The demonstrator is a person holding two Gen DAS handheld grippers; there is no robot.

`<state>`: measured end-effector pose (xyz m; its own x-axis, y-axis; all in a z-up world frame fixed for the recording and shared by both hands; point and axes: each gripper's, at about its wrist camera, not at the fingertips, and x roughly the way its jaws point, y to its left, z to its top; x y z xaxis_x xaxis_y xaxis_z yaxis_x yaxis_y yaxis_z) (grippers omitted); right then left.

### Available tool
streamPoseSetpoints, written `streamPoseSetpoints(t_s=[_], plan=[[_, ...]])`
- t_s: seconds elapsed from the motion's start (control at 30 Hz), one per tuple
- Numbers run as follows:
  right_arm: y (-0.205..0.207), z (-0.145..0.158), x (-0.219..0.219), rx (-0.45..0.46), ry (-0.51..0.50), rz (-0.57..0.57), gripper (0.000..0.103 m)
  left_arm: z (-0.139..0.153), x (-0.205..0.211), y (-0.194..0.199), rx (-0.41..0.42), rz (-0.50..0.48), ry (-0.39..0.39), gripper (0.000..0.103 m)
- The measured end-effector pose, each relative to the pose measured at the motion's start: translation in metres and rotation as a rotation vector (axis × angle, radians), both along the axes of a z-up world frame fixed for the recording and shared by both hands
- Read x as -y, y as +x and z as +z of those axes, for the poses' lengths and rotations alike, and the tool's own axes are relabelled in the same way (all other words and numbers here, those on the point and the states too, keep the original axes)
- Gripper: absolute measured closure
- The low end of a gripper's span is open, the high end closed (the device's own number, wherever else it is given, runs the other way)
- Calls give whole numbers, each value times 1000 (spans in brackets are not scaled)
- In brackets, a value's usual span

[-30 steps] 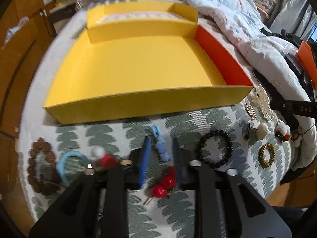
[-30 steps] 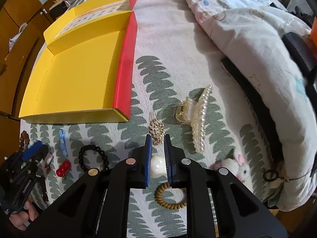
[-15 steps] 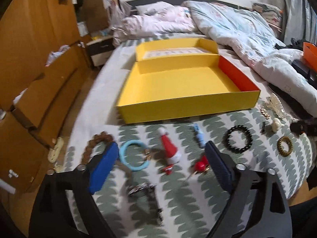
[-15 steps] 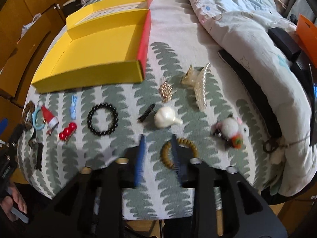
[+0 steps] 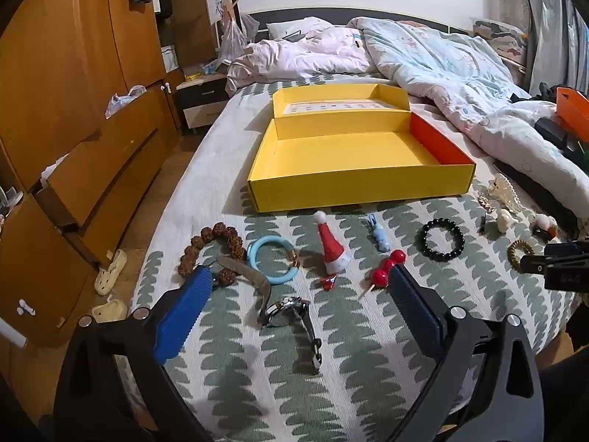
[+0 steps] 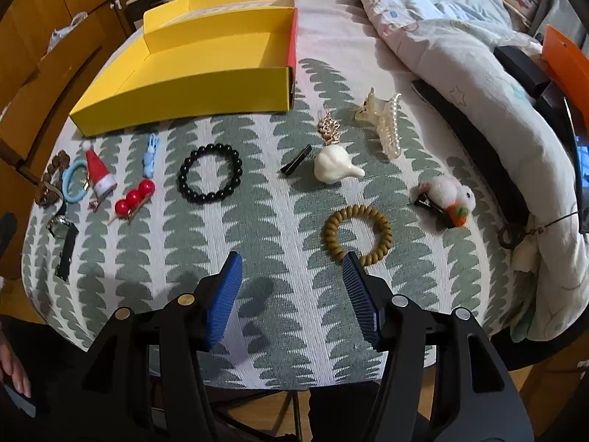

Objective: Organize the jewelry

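Jewelry lies loose on the bed before the empty yellow box (image 5: 353, 188); both my grippers (left (image 5: 294, 294), right (image 6: 291, 269)) have just spread, holding nothing, and beads may roll if nudged.

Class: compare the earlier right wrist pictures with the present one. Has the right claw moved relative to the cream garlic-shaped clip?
Yes. The right claw, whose jaws have just been opening, has drawn back from the cream clip and is empty.
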<state>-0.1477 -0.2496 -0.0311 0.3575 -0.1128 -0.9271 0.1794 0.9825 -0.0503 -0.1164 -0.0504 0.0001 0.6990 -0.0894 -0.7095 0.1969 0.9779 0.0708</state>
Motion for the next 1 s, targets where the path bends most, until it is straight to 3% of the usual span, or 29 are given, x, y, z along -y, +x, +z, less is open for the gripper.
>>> streamPoseSetpoints(t_s=[1.0], plan=[[-15, -9, -5, -1, -40, -19, 43, -7, -1, -5, -9, 47, 39, 6]])
